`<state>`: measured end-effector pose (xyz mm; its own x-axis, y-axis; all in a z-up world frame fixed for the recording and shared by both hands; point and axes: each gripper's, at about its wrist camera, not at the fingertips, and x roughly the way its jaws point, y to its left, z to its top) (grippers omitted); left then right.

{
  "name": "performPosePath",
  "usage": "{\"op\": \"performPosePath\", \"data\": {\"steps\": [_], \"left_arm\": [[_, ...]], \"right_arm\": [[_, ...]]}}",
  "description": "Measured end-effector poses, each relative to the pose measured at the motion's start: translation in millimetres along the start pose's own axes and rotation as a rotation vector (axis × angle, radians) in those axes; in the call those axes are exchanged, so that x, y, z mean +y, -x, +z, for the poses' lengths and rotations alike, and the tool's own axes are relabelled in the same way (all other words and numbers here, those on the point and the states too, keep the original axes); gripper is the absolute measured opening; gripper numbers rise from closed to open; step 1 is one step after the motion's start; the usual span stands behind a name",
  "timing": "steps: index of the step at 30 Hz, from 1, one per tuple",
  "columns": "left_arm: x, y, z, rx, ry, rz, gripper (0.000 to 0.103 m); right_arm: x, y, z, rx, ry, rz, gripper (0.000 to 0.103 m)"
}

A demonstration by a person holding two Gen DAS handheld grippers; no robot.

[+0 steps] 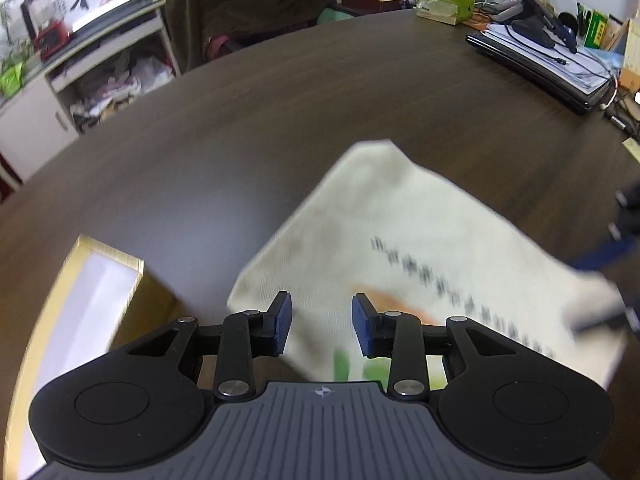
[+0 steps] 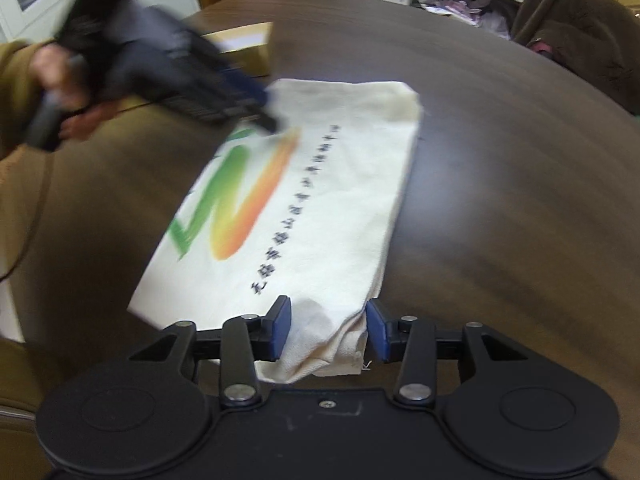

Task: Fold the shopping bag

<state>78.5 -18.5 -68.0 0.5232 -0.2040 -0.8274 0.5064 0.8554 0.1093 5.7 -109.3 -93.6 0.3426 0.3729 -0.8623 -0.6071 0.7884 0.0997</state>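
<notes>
desk [image 1: 280, 128]: dark wood, round-edged | shopping bag [image 2: 320, 208]: cream cloth, flat mid-frame on my desk | left tool [image 1: 322, 326], right tool [image 2: 328, 330]: pads apart above bag, clamping nothing | laptop [image 1: 540, 68] upper right | draped chair [image 1: 248, 4] and shelves [image 1: 108, 68] upper left

— Where do we see free room?
— Beyond the cloth shopping bag [image 1: 404, 240] the dark table [image 1: 320, 92] lies bare.
— And what is in our way?
— A cardboard box [image 1: 100, 280] just left of the bag, and a laptop [image 1: 540, 72] with cables at the far right edge.
</notes>
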Motion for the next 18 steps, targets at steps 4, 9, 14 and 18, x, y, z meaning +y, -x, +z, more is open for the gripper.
{"op": "performPosePath", "data": {"steps": [4, 9, 14, 18], "left_arm": [[-3, -6, 11, -0.01, 0.011, 0.016, 0.035], [0, 20, -7, -0.049, 0.064, -0.011, 0.04], [0, 47, -37, -0.041, 0.14, -0.017, 0.041], [-7, 62, -58, 0.003, 0.165, -0.006, 0.042]], "right_arm": [[18, 7, 7, -0.006, 0.046, 0.049, 0.041], [2, 24, 32, -0.09, 0.073, 0.01, 0.048], [-17, -6, 77, -0.136, 0.094, -0.051, 0.048], [-33, -34, 115, -0.163, 0.1, -0.057, 0.048]]}}
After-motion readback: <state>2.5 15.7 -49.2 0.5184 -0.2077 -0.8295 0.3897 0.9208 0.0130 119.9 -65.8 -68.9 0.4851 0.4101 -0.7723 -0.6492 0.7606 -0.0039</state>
